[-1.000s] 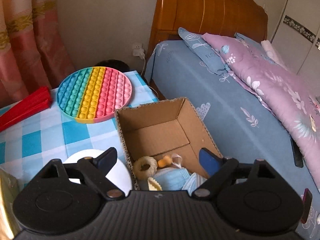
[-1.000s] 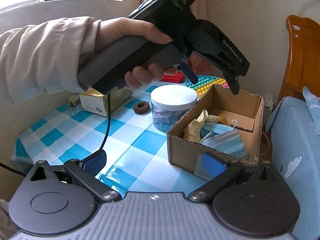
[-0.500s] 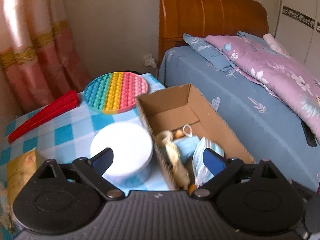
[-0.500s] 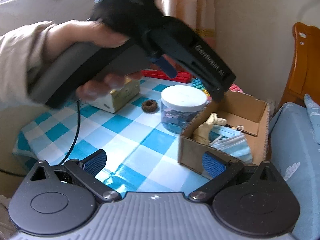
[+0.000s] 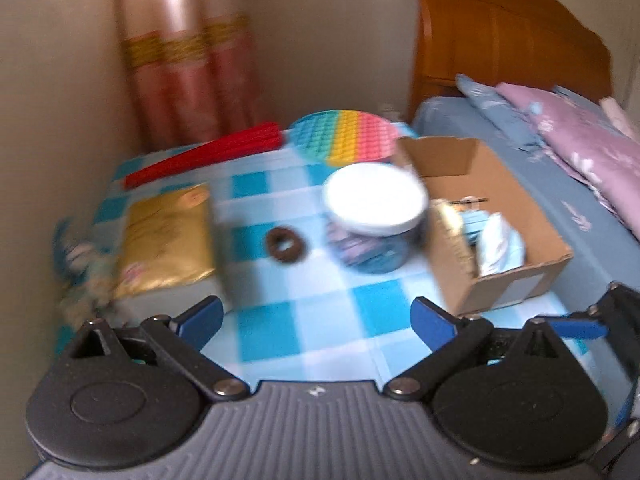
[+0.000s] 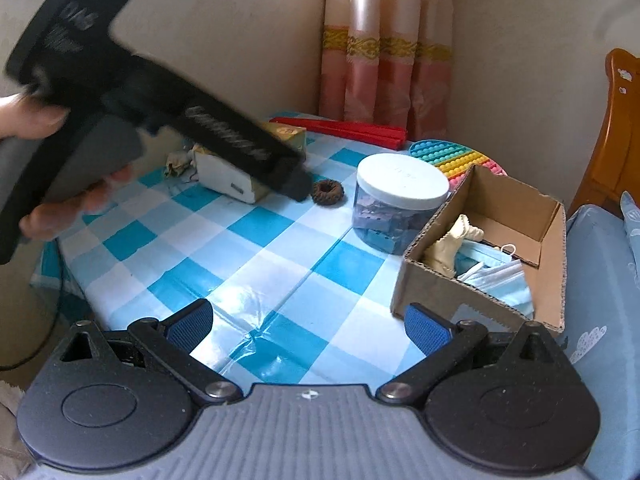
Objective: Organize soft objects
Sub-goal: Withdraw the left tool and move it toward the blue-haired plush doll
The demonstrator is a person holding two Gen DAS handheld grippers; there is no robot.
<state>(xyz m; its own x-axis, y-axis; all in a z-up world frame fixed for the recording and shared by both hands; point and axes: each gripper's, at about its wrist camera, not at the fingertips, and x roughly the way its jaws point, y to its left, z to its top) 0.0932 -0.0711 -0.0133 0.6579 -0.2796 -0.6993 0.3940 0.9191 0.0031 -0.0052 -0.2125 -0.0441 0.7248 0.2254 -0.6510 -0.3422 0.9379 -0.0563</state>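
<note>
Both jaws spread wide and empty, left gripper (image 5: pixel 314 318) above the checked tablecloth (image 5: pixel 276 336) and aimed toward the brown scrunchie (image 5: pixel 286 245) beside the white-lidded jar (image 5: pixel 374 200), right gripper (image 6: pixel 308 326) low near the cardboard box (image 6: pixel 486 276) of face masks (image 6: pixel 500 276).
</note>
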